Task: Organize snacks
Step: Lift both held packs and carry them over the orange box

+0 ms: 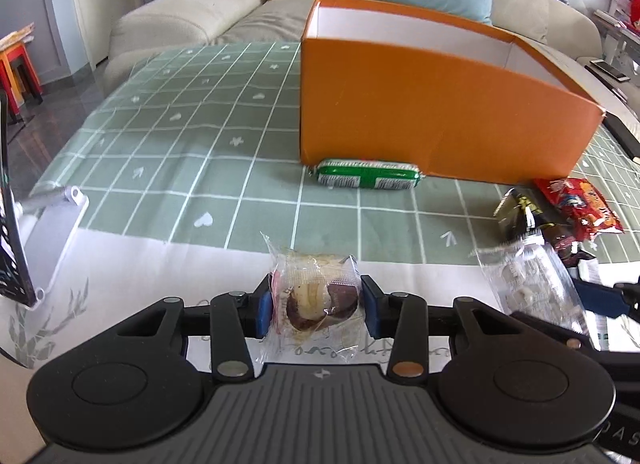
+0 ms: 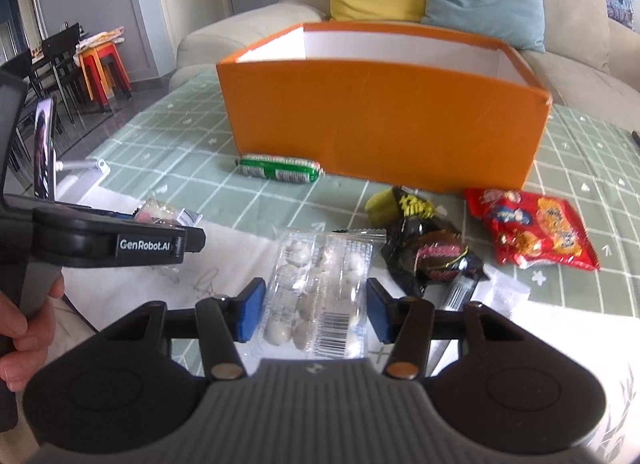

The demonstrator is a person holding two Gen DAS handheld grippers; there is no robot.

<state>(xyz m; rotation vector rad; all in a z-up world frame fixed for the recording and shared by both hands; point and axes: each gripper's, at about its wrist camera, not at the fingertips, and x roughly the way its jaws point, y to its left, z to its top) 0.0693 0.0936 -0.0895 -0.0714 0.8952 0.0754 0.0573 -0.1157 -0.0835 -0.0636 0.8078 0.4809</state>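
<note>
progress: early by the look of it, what shows of the orange box (image 2: 384, 120) inside is bare white wall, floor hidden; every snack in view is outside it
orange box: on the green checked cloth (image 1: 180, 136) at 12 o'clock from both grippers, open top
red bag (image 2: 532, 228): on cloth just in front of the box, 2 o'clock in right view, untouched
black wrapper (image 2: 424, 248): touching red bag's left side, 1 o'clock, untouched
green roll (image 1: 364, 175): against the box's near wall, 12 o'clock in left view
clear candy pack (image 2: 320, 296): between the right gripper (image 2: 316, 312) pads, clenched on it, looks lifted
wrapped pastry (image 1: 316, 296): grasped in left gripper (image 1: 316, 306), low over the cloth
in the way: box's tall near wall, both loads likely must clear it; phone on stand (image 2: 44, 152) at 9 o'clock, well apart
</note>
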